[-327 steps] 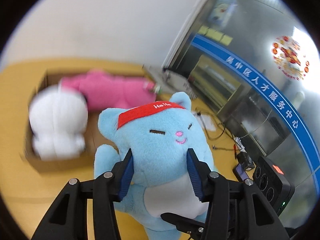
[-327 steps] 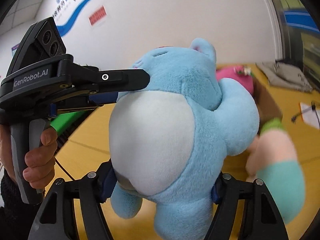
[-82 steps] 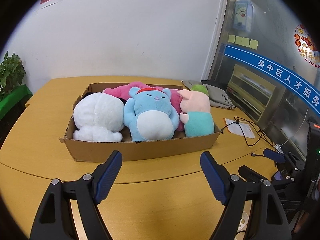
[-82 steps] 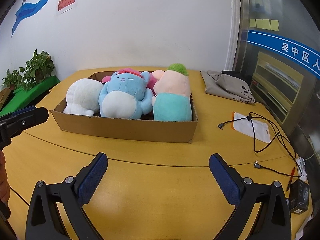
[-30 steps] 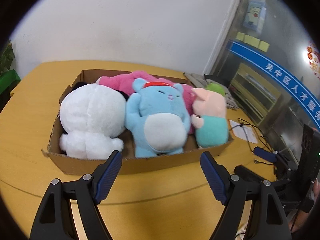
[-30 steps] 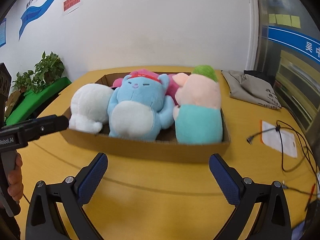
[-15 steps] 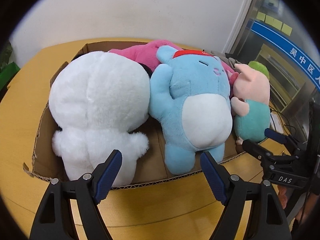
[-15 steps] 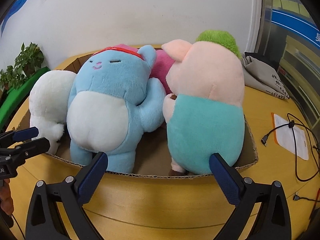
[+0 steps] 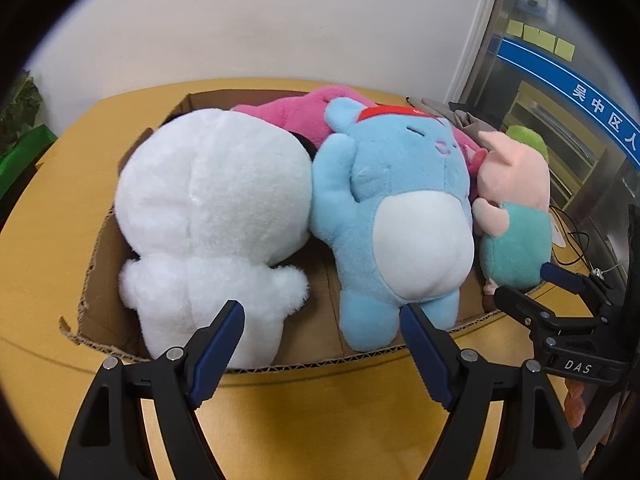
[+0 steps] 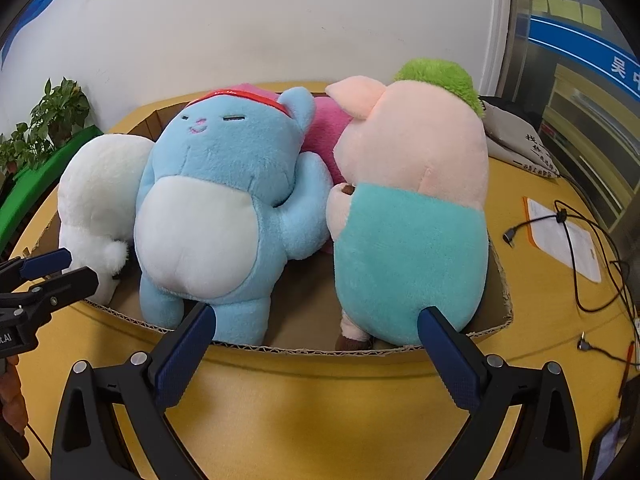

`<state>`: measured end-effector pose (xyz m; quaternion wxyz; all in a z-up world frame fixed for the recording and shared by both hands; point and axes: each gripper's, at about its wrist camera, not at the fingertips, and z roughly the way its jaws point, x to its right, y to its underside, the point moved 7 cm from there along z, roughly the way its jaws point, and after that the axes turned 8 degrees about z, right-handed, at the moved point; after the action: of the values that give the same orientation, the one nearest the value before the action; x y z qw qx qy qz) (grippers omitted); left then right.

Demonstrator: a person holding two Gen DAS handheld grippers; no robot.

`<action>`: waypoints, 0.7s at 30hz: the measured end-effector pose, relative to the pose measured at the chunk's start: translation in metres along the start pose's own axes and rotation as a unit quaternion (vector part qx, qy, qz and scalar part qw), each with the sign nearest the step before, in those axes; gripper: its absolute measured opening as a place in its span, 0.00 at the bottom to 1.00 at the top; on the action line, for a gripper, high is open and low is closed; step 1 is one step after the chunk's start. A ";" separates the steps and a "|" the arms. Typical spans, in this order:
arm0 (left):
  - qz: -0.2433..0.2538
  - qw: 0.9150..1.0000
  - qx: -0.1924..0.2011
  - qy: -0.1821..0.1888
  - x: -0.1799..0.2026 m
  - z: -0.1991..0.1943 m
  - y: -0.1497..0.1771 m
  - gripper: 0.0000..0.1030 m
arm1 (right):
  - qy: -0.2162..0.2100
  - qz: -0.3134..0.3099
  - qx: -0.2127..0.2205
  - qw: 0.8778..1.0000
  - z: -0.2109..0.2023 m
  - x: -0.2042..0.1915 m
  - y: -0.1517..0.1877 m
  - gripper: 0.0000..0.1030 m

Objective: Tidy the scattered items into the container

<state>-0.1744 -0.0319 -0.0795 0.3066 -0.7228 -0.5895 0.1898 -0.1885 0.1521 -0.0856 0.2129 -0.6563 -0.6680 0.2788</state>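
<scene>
Both grippers spread, empty. Left gripper [image 9: 320,334] sat near the white plush [image 9: 212,216]; right gripper [image 10: 314,334] near the pig plush [image 10: 412,216]. Cardboard box [image 9: 100,248] ran left-right.

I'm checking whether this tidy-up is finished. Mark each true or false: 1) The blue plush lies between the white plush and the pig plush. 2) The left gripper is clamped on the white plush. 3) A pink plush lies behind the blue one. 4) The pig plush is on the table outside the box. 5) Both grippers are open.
1) True: the blue plush lies between the white plush and the pig plush.
2) False: the left gripper is open, holding nothing.
3) True: the pink plush shows behind it.
4) False: it sits inside the cardboard box.
5) True: the right gripper is open too.
</scene>
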 end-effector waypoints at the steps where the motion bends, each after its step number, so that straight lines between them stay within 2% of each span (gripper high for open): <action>1: 0.001 1.000 0.007 -0.004 0.001 -0.007 0.001 0.78 | -0.003 0.002 0.000 1.000 -0.003 0.000 0.002 0.99; 3: 0.004 1.000 0.025 -0.009 0.003 -0.023 -0.001 0.78 | -0.006 -0.001 0.001 1.000 -0.013 0.001 0.006 1.00; 6: 0.003 0.999 0.053 -0.012 0.005 -0.050 -0.004 0.78 | 0.004 -0.003 0.031 0.999 -0.034 0.002 0.008 1.00; 13: 0.022 0.997 0.077 -0.017 0.031 -0.085 -0.003 0.78 | -0.003 -0.007 0.084 0.996 -0.090 0.005 0.006 1.00; 17: 0.027 0.996 0.078 0.016 0.054 -0.093 0.004 0.78 | -0.009 -0.004 0.100 0.995 -0.119 0.010 0.013 1.00; 21: 0.054 0.995 0.061 0.057 0.090 -0.089 0.010 0.78 | -0.011 0.000 0.121 0.993 -0.154 0.037 0.031 1.00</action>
<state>-0.0897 0.0344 -0.0124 0.3725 -0.7433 -0.5183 0.2005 -0.0669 0.2030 0.0072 0.2836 -0.6224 -0.6318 0.3648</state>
